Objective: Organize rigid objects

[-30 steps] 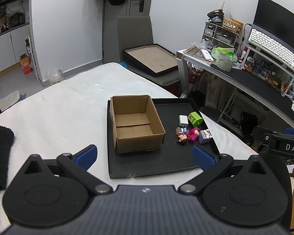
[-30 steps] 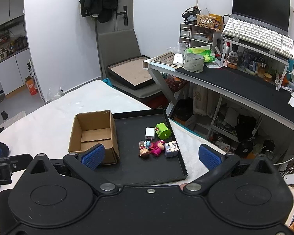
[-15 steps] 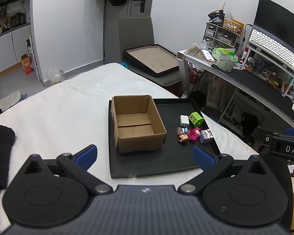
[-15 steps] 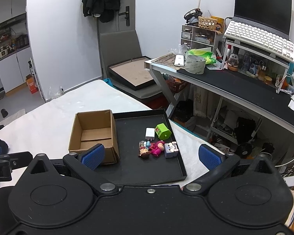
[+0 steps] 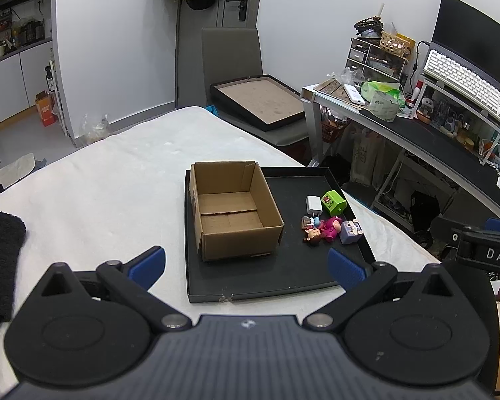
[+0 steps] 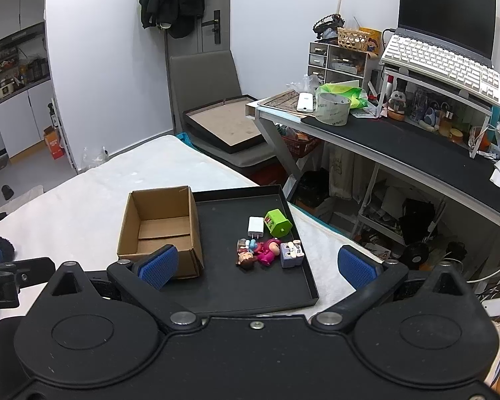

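Both jaws spread wide, nothing held: left gripper (image 5: pixel 246 263), right gripper (image 6: pixel 256 266). Open brown cardboard box (image 5: pixel 233 210) is seen empty on shallow black tray (image 5: pixel 283 280); white charger (image 6: pixel 255 226), green cube (image 6: pixel 277 222) and small figurines (image 6: pixel 261 251) are clustered beside it, presumably staged for boxing.

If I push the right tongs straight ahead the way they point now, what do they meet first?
Probably the bare black tray floor, then the pink doll in the toy cluster; the line runs right of the cardboard box. Depth is unclear, so treat this as a guess.
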`<state>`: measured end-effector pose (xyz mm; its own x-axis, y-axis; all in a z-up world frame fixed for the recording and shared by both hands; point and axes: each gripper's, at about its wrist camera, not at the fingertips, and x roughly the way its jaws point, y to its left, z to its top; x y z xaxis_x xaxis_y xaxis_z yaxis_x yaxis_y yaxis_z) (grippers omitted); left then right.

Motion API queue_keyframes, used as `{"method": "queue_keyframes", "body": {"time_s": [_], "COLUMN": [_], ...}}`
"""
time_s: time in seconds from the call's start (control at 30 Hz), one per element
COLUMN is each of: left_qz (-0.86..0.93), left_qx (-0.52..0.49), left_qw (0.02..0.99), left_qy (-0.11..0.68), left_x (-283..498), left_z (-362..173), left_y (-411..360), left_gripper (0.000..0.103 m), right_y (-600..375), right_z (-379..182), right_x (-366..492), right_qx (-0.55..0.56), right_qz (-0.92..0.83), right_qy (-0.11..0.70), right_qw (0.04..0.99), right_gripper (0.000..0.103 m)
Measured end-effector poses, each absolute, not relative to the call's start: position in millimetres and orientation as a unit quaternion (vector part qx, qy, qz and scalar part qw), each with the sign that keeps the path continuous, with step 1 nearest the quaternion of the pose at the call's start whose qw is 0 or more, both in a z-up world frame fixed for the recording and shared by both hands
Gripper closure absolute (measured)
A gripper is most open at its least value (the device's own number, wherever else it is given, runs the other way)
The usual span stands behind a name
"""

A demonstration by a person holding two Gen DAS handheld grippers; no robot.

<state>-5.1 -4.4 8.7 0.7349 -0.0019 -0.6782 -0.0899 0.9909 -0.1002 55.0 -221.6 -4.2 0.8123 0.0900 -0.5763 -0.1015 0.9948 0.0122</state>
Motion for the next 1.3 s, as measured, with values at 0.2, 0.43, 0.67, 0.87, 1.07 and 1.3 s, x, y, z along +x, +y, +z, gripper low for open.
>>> {"method": "queue_keyframes", "body": {"time_s": [0.2, 0.43, 0.67, 0.87, 1.07, 1.3], "left_qz": [0.024, 0.024, 0.022, 0.022, 0.024, 0.038], "left_qx": [-0.063, -0.059, -0.054, -0.053, -0.047, -0.059], "left_qw": [0.929, 0.929, 0.929, 0.929, 0.922, 0.899], "left_qy": [0.363, 0.364, 0.366, 0.366, 0.384, 0.431], "left_x": [-5.8, -3.9, -1.3, 0.8, 16.4, 56.4], "left_z": [7.5, 8.1, 7.7, 8.6, 1.8, -22.5], "left_y": [-3.7, -4.1, -4.1, -4.0, -3.5, 14.3], "left_gripper": [0.0, 0.0, 0.0, 0.0, 0.0, 0.0], "right_y": [-223.9, -224.1, -224.5, -225.4, -230.4, -245.0], "right_z": [-5.7, -7.5, -7.7, -7.5, -12.4, -31.9], "right_x": [56.3, 58.9, 62.8, 64.0, 76.8, 117.4], "right_qx": [-0.008, -0.008, -0.004, -0.004, 0.005, 0.018], "right_qz": [0.051, 0.049, 0.051, 0.051, 0.057, 0.056], "right_qy": [0.304, 0.307, 0.31, 0.308, 0.314, 0.352], "right_qw": [0.951, 0.95, 0.949, 0.95, 0.948, 0.934], "right_gripper": [0.0, 0.0, 0.0, 0.0, 0.0, 0.0]}}
